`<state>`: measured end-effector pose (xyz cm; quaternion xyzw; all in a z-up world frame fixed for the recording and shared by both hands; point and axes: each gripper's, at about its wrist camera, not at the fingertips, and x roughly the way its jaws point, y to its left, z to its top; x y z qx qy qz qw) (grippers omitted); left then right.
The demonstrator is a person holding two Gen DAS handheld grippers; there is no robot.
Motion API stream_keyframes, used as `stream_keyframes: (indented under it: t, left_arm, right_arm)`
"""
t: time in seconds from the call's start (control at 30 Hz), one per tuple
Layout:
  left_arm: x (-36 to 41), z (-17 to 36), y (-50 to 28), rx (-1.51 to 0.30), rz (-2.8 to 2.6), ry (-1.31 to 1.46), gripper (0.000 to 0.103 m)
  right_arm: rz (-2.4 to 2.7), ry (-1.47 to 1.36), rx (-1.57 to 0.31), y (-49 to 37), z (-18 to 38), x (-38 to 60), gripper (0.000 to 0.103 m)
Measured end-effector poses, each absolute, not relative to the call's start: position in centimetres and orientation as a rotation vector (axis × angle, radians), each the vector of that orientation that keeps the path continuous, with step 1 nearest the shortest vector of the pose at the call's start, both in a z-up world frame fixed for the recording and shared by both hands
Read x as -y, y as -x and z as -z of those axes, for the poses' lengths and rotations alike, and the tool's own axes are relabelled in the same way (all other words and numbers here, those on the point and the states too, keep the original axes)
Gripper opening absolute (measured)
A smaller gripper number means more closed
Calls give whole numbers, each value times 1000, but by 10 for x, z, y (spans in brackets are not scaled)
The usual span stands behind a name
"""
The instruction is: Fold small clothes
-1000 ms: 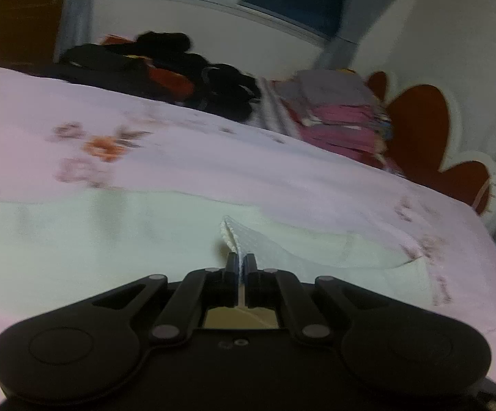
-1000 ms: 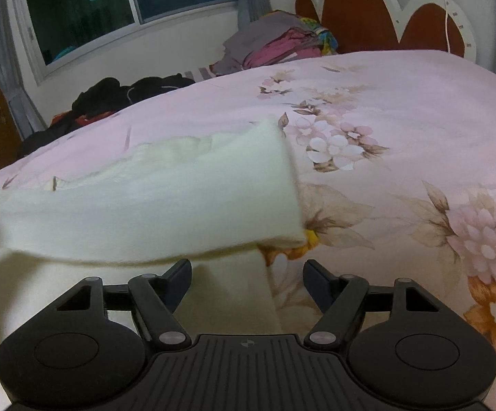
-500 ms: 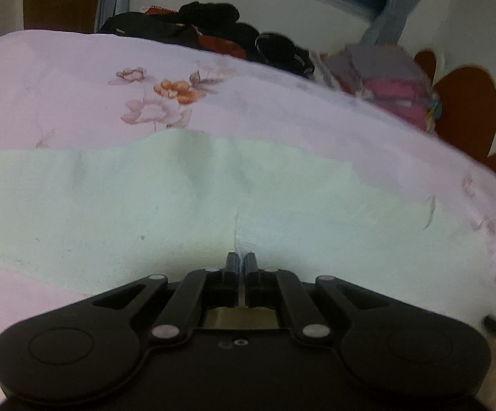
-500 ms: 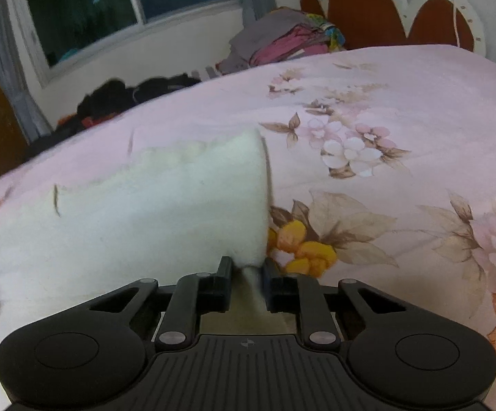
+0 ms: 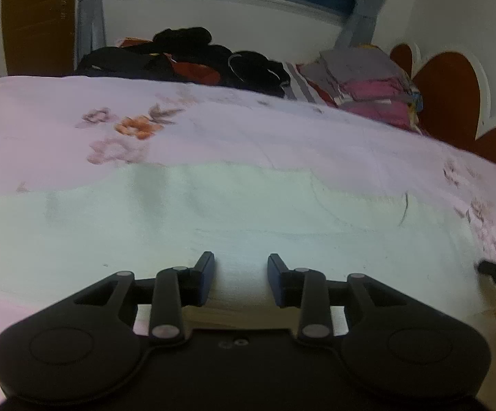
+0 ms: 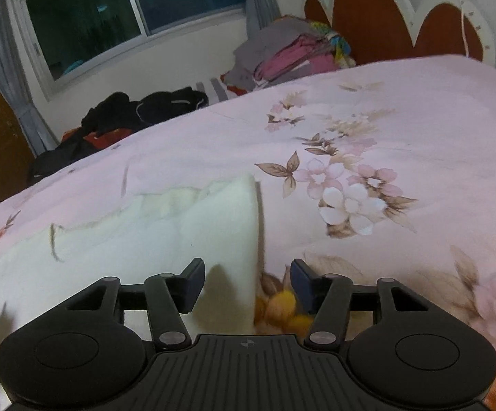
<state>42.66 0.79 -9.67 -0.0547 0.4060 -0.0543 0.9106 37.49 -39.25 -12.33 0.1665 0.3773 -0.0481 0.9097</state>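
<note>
Only right view shows white cloth point(image 6: 152, 250) edge, flowers; both tools, left tool point(image 5: 241, 275), right tool point(image 6: 248, 282), opening, cloth let go on bed point(image 6: 419, 109).

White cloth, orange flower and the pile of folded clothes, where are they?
white cloth point(image 5: 248, 212), left wrist view, its flat middle
orange flower point(image 5: 137, 127), left wrist view, its petals
pile of folded clothes point(image 6: 292, 54), right wrist view, pink layers

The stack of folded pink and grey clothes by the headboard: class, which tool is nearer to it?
Right, probably. The right tool works at the cream cloth's end towards the stack; the left tool sits further along the cloth.
</note>
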Motion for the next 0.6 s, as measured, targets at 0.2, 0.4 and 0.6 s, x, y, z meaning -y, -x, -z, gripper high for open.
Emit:
stream_keyframes:
  t: [0.2,0.4,0.6]
  left_arm:
    - [0,116,-437,-855,104,80,36]
    - [4,117,-436,-850,108,57,42]
    - [10,118,-434,-840,105,28,47]
  right_arm:
    - [98,-385,-799,-415,137,404,47]
    - [59,-328,-779,-433,138,396,8]
    - [115,-158,-744,-430,145,389,6]
